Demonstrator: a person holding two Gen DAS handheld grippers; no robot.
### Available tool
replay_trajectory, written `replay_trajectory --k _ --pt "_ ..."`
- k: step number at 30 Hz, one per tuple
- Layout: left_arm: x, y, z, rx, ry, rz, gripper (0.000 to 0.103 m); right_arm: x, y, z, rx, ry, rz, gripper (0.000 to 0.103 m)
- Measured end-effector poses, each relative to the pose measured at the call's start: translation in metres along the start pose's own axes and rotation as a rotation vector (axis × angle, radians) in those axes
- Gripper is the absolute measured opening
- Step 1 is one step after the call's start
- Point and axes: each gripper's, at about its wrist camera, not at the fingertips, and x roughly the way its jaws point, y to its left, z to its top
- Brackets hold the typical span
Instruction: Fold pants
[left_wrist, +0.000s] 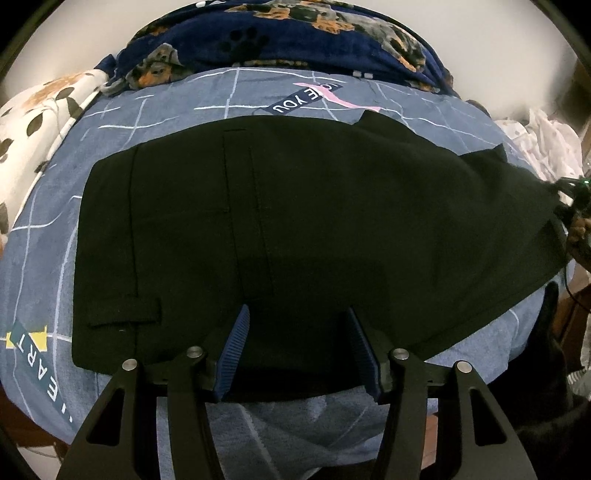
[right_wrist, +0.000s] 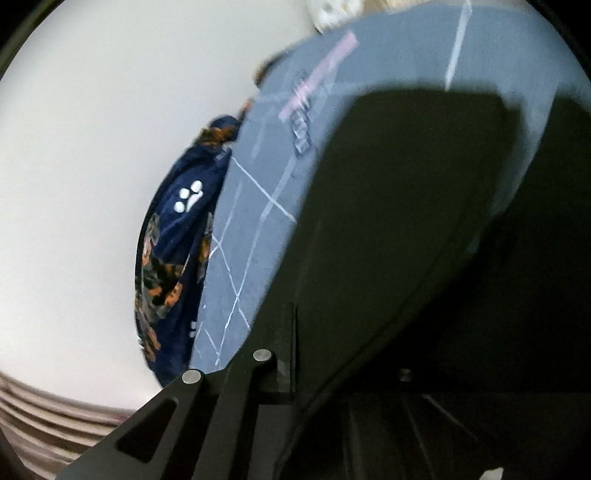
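Below, matte black pants (left_wrist: 295, 221) on gridded blue sheet (left_wrist: 166, 107); ribbed left tool (left_wrist: 297, 354) released, right tool clenched on pants.

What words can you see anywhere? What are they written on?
"E YOU": dark label printed on the blue bedsheet, beyond the black pants; its start is unclear.
"EART": teal label on the sheet's left edge; the word is cut off.
Right wrist view: printed marks on the sheet, too blurred to read.

One pair of black pants (left_wrist: 314, 229). One blue grid-patterned bed sheet (left_wrist: 177, 107). One navy paw-print blanket (left_wrist: 280, 40). One white leaf-print cloth (left_wrist: 40, 122). Two grippers: left gripper (left_wrist: 297, 350), two blue ribbed fingers (left_wrist: 232, 347); right gripper (right_wrist: 295, 332).
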Motion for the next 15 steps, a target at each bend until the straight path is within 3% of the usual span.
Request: replay_trajectory --k 3,7,15 --pt "0.000 0.001 0.001 -0.003 0.003 -0.011 0.056 -0.039 -0.003 -0.008 -0.031 -0.042 -0.003 0.004" --pt "0.000 0.003 0.001 0.002 0.007 -0.024 0.056 -0.074 -0.039 -0.021 0.006 -0.031 -0.048 0.004" --pt "-0.001 0.006 0.000 0.027 0.014 -0.030 0.056 -0.089 -0.091 -0.042 0.110 -0.037 -0.047 0.002"
